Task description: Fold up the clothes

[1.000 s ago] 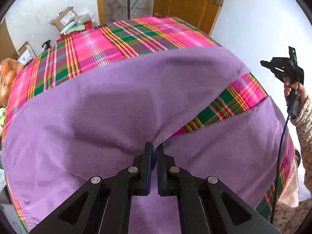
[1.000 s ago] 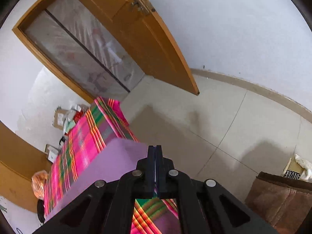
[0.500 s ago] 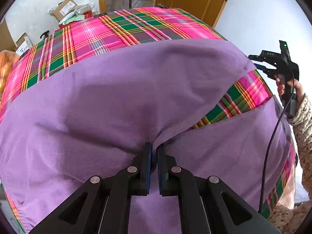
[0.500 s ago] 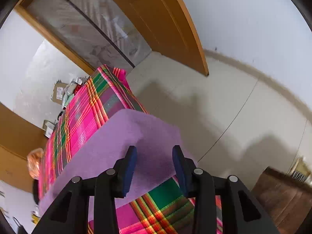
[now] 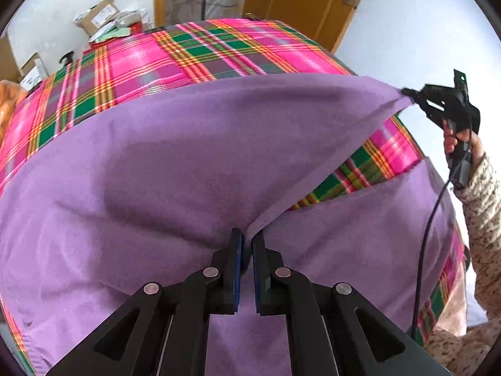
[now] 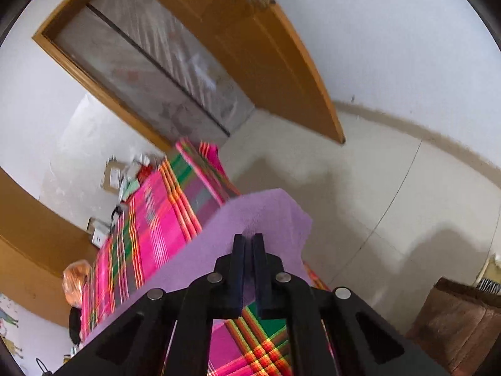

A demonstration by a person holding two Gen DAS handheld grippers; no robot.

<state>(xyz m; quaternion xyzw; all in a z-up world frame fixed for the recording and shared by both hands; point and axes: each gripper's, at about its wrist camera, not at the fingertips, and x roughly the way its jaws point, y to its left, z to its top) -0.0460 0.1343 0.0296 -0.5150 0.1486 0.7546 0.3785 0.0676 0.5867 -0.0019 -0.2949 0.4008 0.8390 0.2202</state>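
A large purple cloth (image 5: pixel 175 163) lies over a pink and green plaid bed cover (image 5: pixel 188 56). My left gripper (image 5: pixel 247 238) is shut on a fold of the cloth near its front middle. In the left wrist view my right gripper (image 5: pixel 407 94), held by a hand (image 5: pixel 460 144) in a knitted sleeve, pinches the cloth's far right corner and lifts it off the bed. In the right wrist view the right gripper (image 6: pixel 249 238) is shut on the purple cloth's corner (image 6: pixel 266 213), with the plaid cover (image 6: pixel 156 219) below.
A wooden door (image 6: pixel 266 56) stands open by the white wall, with pale floor tiles (image 6: pixel 375 203) beyond the bed. Cardboard boxes (image 5: pixel 100 12) and clutter sit past the bed's far end. A brown box (image 6: pixel 460 322) stands on the floor at right. A cable (image 5: pixel 422 266) hangs from the right gripper.
The right gripper, open above the cloth's corner half a second ago, has shut on that corner and lifted it. The left gripper stays shut on its fold.
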